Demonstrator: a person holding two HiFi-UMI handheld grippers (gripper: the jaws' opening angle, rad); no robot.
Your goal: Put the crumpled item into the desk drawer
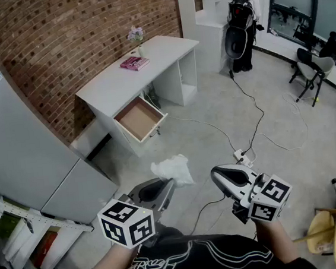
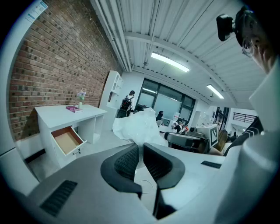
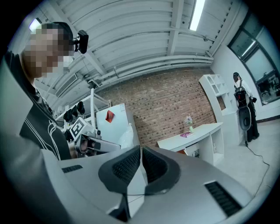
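Note:
The crumpled white item [image 1: 173,171] sticks out in front of my left gripper [image 1: 169,186], which is shut on its lower edge, held above the floor. In the left gripper view the item [image 2: 139,126] bulges up from between the closed pads [image 2: 127,161]. The white desk [image 1: 148,58] stands ahead against the brick wall, its wooden drawer [image 1: 138,118] pulled open and empty; the drawer [image 2: 66,140] also shows at the left of that view. My right gripper [image 1: 216,175] hovers to the right of the item, shut with nothing in it; in its own view the right gripper [image 3: 141,154] shows no gap.
A pink book [image 1: 135,63] and a small flower vase [image 1: 137,40] sit on the desk top. A grey cabinet [image 1: 26,152] stands at the left. Cables and a power strip [image 1: 241,155] lie on the floor. A person [image 1: 243,24] stands far back, near a chair [image 1: 310,71].

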